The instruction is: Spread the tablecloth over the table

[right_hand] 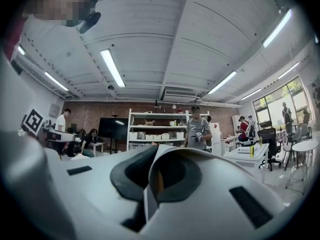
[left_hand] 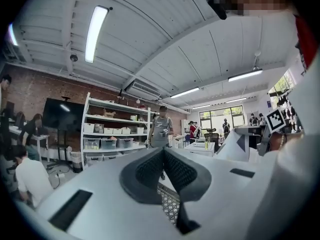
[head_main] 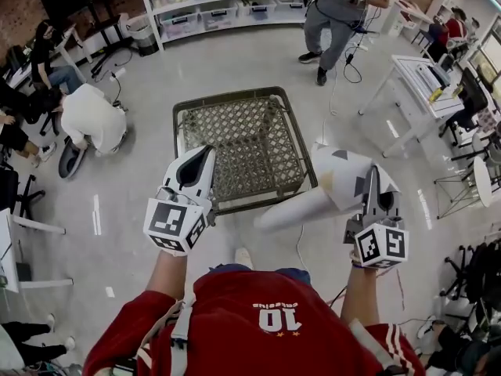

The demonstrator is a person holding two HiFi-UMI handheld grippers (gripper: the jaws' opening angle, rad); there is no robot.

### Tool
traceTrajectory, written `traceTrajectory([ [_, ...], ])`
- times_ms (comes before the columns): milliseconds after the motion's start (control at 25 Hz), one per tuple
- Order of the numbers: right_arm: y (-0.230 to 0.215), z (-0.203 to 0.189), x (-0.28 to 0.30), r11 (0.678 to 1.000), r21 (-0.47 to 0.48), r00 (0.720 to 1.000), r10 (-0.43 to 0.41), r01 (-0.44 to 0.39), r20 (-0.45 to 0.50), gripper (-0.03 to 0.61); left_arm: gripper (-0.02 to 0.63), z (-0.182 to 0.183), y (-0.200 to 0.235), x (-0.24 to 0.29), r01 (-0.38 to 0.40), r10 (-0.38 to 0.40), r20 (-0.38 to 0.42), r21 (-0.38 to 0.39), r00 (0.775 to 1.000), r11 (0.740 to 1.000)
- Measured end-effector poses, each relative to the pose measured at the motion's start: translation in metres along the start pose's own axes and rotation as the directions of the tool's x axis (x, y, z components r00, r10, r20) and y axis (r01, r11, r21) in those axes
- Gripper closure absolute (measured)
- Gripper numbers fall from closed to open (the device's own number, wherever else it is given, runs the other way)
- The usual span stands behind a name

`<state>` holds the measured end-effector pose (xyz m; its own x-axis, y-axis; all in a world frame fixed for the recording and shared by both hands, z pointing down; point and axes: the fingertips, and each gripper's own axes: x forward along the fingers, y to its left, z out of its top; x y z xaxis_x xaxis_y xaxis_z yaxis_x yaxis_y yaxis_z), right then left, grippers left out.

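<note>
The table is a dark metal frame with an open lattice top, standing bare just ahead of me. My right gripper is shut on the tablecloth, white with grey triangles. The cloth hangs bunched to the left of that gripper, off the table's near right corner. In the right gripper view a white fold of tablecloth sits between the dark pads. My left gripper hovers over the table's near left corner. Its pads meet at the tips with nothing between them, and the lattice shows below.
A person in a white top crouches on the floor left of the table. Another person in grey stands behind it near the shelves of bins. A white desk and chairs stand at the right. A cable trails on the floor.
</note>
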<state>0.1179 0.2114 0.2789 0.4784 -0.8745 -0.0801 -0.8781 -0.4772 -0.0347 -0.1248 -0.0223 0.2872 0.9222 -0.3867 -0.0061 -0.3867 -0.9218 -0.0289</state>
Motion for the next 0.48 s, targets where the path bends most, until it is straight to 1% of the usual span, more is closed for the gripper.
traceTrajectory([
  [80, -0.001, -0.005, 0.004, 1.0, -0.004, 1.0, -0.014, 0.014, 0.0, 0.565, 0.607, -0.008, 0.006, 0.005, 0.008, -0.008, 0.0, -0.005, 1.0, 1.0],
  [280, -0.018, -0.001, 0.012, 0.999, -0.011, 0.999, -0.043, 0.043, -0.009, 0.565, 0.607, -0.007, 0.003, 0.028, 0.03, -0.03, -0.007, -0.013, 1.0, 0.999],
  [480, -0.021, -0.013, 0.018, 0.997, -0.014, 0.997, -0.074, 0.074, -0.01, 0.565, 0.607, -0.018, 0.007, 0.043, 0.064, -0.064, -0.008, -0.008, 0.998, 0.998],
])
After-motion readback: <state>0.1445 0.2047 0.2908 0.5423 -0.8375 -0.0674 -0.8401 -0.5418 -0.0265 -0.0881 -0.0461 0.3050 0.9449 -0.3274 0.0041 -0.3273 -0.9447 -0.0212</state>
